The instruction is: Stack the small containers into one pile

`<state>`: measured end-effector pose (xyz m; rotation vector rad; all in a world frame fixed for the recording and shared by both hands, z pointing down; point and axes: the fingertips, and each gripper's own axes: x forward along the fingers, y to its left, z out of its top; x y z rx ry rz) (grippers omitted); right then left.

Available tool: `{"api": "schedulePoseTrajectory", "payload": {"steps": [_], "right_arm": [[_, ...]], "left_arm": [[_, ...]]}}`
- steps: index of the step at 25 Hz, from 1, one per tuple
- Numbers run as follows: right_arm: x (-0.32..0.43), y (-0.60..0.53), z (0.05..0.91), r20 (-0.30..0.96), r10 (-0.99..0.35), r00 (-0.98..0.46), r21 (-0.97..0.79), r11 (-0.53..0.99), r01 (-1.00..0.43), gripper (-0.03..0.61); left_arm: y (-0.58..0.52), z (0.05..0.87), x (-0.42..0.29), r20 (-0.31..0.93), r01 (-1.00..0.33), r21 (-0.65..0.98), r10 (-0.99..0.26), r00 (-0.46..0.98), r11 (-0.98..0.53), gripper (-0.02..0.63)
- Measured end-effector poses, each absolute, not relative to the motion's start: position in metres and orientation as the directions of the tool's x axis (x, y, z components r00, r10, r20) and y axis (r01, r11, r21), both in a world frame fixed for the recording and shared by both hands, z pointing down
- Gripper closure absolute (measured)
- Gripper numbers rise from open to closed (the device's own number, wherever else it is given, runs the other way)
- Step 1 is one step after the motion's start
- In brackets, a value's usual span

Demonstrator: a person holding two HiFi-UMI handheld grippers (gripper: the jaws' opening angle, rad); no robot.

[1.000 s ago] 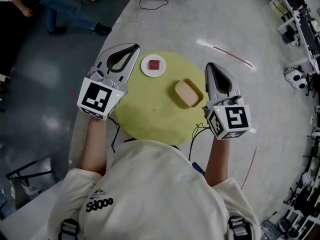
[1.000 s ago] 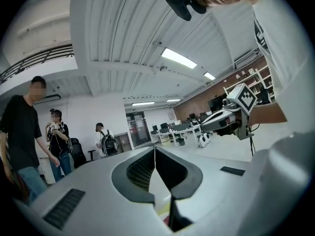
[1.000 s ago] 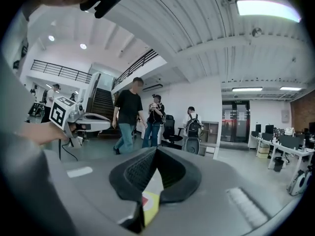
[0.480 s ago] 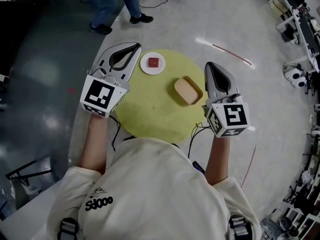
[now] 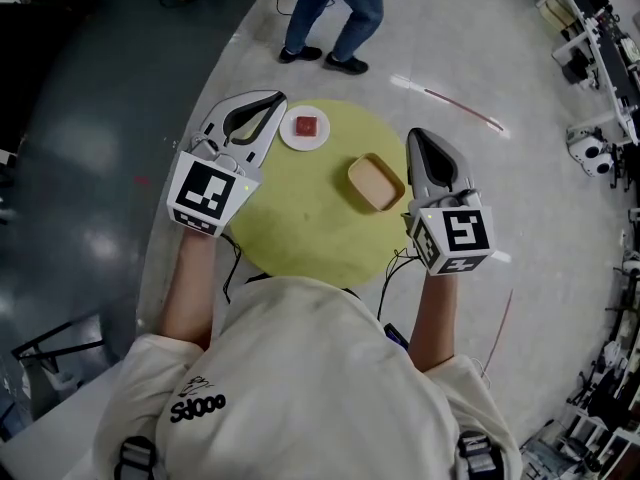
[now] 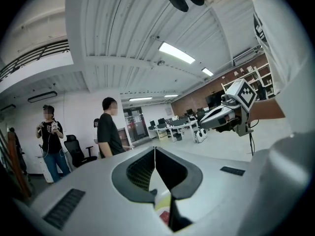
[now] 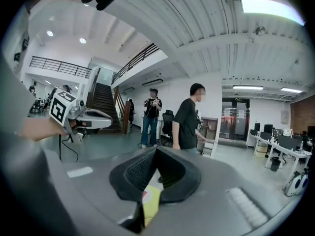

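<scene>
On a round yellow-green table (image 5: 310,218) lie a white round dish (image 5: 306,129) with a red block in it, at the far side, and a tan squarish container (image 5: 376,183) to its right. My left gripper (image 5: 272,98) hovers over the table's left edge, just left of the white dish, shut and empty. At the table's right edge my right gripper (image 5: 417,138) hangs beside the tan container, also shut and empty. In the left gripper view the jaws (image 6: 154,149) meet tip to tip; in the right gripper view (image 7: 156,150) they do too.
A person (image 5: 338,8) walks on the floor just beyond the table. In the gripper views people stand in an office hall (image 7: 189,118). Benches with equipment (image 5: 600,58) line the right side. Grey floor surrounds the table.
Both grippers have crept slightly toward the table's middle. The walking person beyond the table has moved from the far left to the right. The containers have not moved.
</scene>
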<state>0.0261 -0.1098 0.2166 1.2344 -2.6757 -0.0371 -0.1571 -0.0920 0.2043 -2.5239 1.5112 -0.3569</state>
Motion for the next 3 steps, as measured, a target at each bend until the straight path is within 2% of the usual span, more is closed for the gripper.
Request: {"api": "schedulePoseTrajectory", "payload": {"steps": [3], "right_arm": [[0.0263, -0.1125, 0.2191, 0.168, -0.755, -0.633, 0.102, 0.652, -0.751, 0.568]], "left_arm": [[-0.0951, 0.2056, -0.1573, 0.114, -0.841, -0.27, -0.883, 0.455, -0.468, 0.603]]}}
